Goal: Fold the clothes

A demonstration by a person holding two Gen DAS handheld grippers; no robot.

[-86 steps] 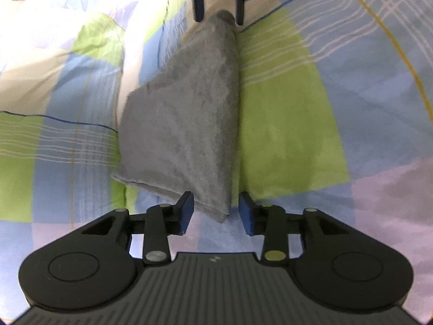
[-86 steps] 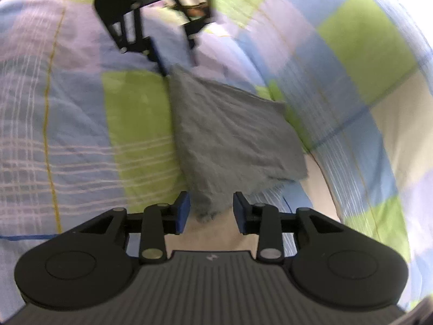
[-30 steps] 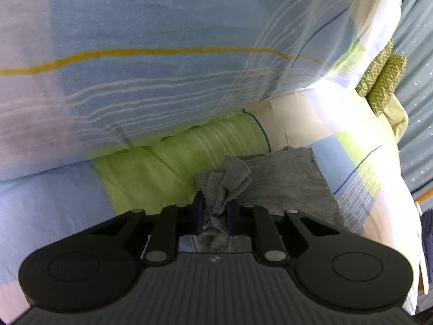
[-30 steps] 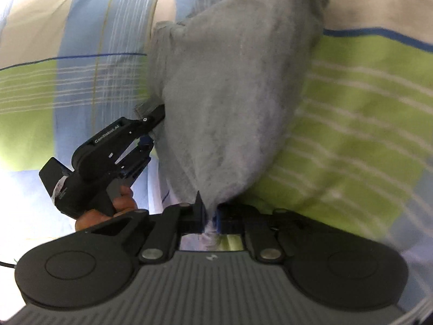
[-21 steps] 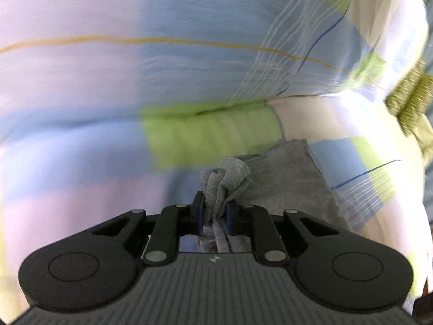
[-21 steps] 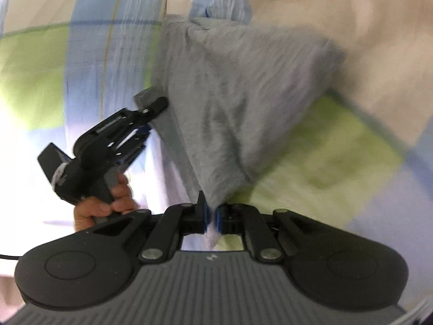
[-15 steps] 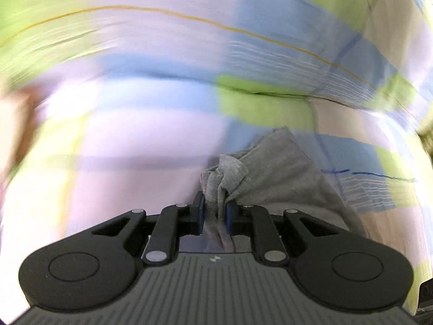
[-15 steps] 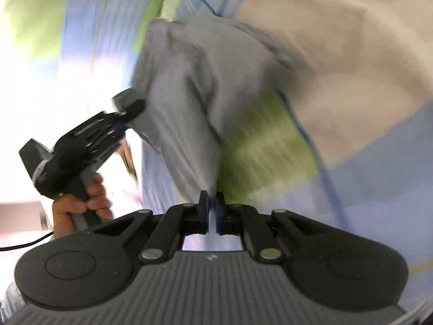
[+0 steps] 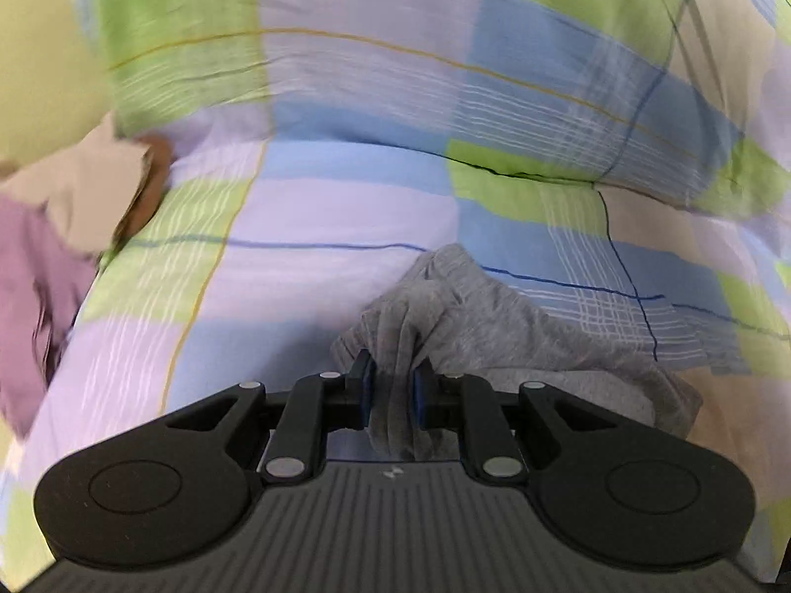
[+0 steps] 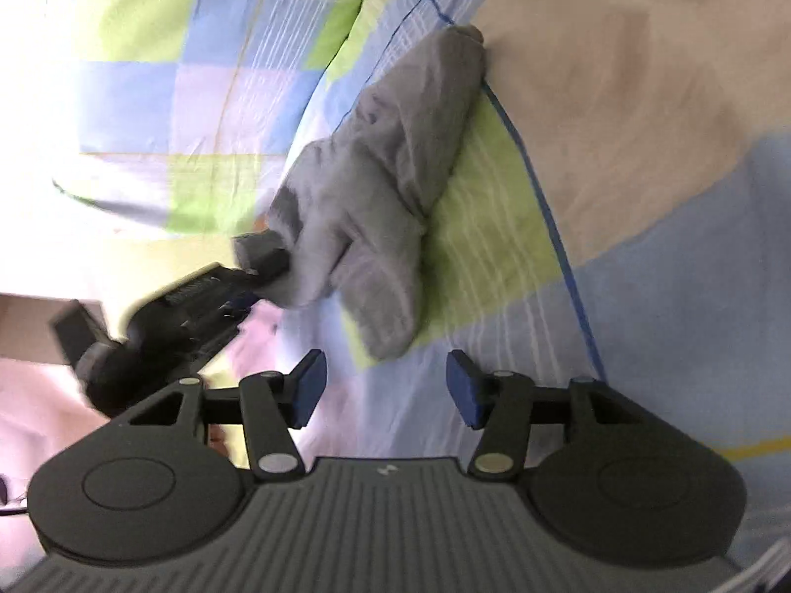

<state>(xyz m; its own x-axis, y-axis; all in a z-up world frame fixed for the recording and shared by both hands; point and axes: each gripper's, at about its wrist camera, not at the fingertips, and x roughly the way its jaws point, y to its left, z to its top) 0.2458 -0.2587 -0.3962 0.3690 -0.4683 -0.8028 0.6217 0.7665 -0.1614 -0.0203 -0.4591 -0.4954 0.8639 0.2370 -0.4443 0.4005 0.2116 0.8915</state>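
Note:
A grey cloth (image 9: 494, 331) lies bunched on the checked bedspread (image 9: 346, 197). My left gripper (image 9: 393, 385) is shut on a bunched corner of it, and the rest trails off to the right. In the right wrist view the same grey cloth (image 10: 390, 173) stretches from the left gripper (image 10: 257, 267) up toward the top middle, with a loose end hanging down in front. My right gripper (image 10: 385, 385) is open and empty, just below that loose end and not touching it.
The bedspread (image 10: 642, 296) of green, blue, lilac and beige squares fills both views. A purple garment (image 9: 29, 286) and a beige item (image 9: 94, 192) lie at the left edge of the left wrist view.
My right gripper has opened and let go of the grey cloth, whose end has dropped onto the bed. My left gripper still holds its corner and has swung over the bed.

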